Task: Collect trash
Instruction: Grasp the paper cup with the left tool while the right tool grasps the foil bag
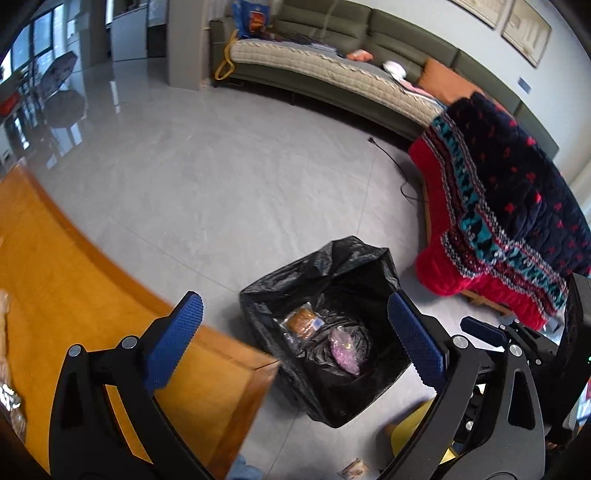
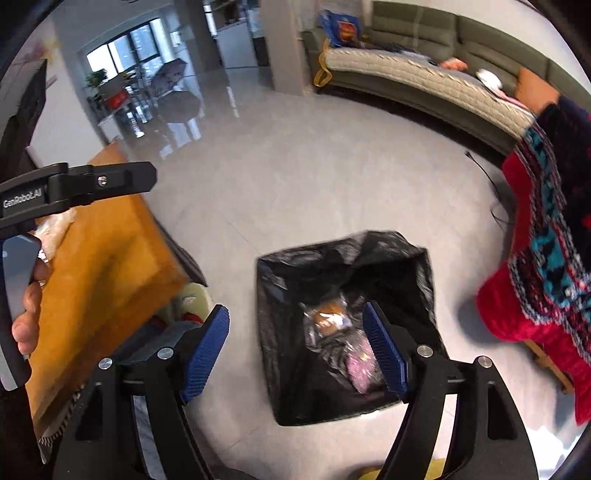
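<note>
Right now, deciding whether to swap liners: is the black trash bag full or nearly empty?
Nearly empty. The black trash bag gapes open; only a clear cookie packet and a pink packet lie at its bottom.

The glossy grey tiled floor (image 1: 192,177) is carrying nearly everything here. A square bin lined with a crinkled black plastic bag (image 1: 325,288) is standing on it at about five o'clock in the left wrist view, just beside the corner of an orange-brown wooden table (image 1: 74,280) that is filling the eight o'clock side. A thin black cable (image 1: 391,158) is trailing over the tiles at two o'clock. A long olive-green sofa (image 1: 369,26) is sitting along the wall from twelve to two o'clock, a quilted beige cover (image 1: 332,70) lying on its seat.
</note>
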`<state>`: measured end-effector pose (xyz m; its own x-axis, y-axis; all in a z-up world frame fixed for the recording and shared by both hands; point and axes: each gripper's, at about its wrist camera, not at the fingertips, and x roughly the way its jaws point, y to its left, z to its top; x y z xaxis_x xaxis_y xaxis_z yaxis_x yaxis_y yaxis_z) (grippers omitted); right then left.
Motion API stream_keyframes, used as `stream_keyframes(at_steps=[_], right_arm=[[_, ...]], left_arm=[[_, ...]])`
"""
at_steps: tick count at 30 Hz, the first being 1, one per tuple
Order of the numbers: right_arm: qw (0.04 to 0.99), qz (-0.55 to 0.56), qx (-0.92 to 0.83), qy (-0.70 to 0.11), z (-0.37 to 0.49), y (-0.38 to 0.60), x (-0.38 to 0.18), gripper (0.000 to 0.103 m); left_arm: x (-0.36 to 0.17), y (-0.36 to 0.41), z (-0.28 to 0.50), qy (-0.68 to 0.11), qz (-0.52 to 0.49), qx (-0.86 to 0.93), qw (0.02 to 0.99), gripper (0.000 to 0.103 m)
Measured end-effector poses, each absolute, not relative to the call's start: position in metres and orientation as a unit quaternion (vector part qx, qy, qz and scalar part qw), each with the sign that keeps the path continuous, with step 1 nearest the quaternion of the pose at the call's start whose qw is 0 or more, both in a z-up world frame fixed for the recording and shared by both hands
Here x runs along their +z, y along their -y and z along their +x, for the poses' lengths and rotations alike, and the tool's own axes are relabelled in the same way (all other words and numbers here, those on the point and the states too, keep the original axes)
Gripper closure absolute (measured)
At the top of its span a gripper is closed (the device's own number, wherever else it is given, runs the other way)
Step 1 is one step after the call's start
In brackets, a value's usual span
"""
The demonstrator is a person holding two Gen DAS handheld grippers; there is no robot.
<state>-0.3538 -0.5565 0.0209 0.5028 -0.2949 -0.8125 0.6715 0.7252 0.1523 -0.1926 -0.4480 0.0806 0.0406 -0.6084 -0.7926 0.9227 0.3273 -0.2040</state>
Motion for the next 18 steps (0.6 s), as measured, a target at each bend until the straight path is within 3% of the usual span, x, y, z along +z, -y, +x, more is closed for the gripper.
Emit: stream_keyframes(at_steps=[18], right_arm=[[0.918, 0.126, -0.053, -0.372, -0.172, 0.406, 0.105, 0.022]], left_arm=[[0.134, 0.227, -0.061, -0.382, 0.125, -0.364, 0.840, 0.006]])
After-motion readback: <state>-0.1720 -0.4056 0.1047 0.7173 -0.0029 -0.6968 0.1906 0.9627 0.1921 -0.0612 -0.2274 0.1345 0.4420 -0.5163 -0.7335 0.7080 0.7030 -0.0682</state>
